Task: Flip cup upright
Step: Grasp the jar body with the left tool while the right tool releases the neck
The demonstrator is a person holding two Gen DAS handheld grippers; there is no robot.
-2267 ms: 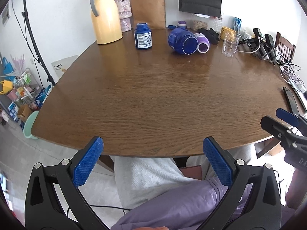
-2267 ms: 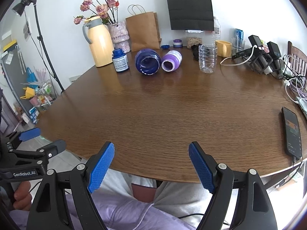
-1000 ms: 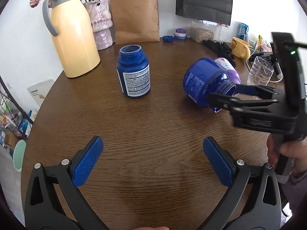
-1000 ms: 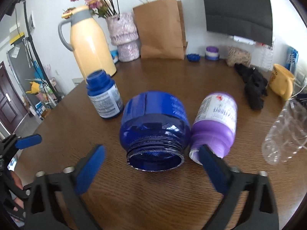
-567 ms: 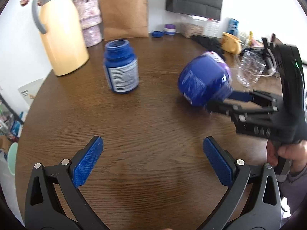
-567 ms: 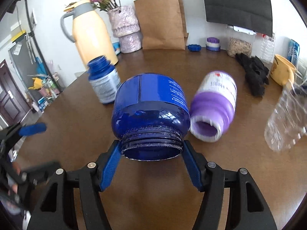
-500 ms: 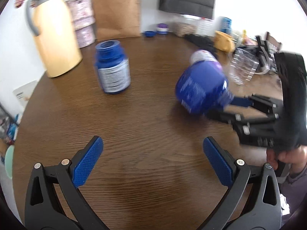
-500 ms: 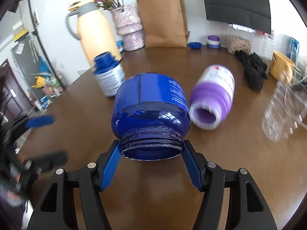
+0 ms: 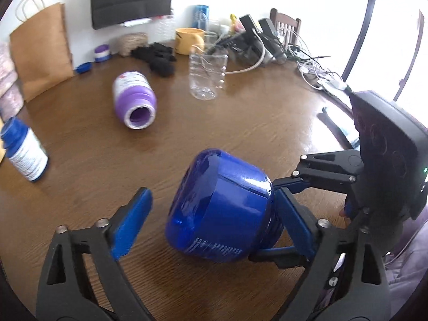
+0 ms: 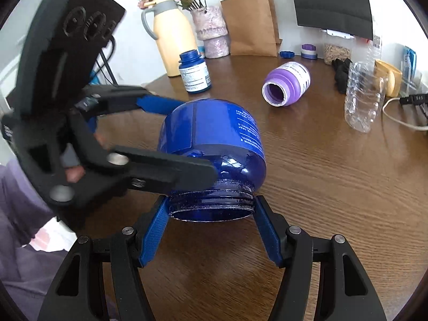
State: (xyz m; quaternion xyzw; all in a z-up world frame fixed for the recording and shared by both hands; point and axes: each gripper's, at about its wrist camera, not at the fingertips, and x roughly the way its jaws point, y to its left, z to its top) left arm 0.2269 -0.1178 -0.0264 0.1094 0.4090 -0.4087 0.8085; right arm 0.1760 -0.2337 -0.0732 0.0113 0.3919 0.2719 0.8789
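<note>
The cup is a wide dark blue jar (image 9: 222,208) lying on its side, mouth toward the right wrist camera (image 10: 214,144). My right gripper (image 10: 211,227) is shut on its threaded neck. My left gripper (image 9: 211,222) straddles the jar's body, its jaws wide apart; one blue pad (image 9: 131,222) stands clear of the jar's base, the other (image 9: 294,224) lies by the neck. In the right wrist view the left gripper (image 10: 171,133) comes in from the left, one finger across the jar's shoulder.
On the brown table (image 9: 267,123) a purple jar (image 9: 133,99) lies on its side, a small blue bottle (image 9: 24,152) stands at the left, and a clear plastic bottle (image 9: 207,76) stands behind. A yellow thermos (image 10: 174,40), paper bag (image 10: 251,24) and cables (image 9: 315,67) line the back.
The right gripper closed on the blue jar's neck and carried it nearer, away from the purple jar. The left gripper swung right and moved in around the jar's body.
</note>
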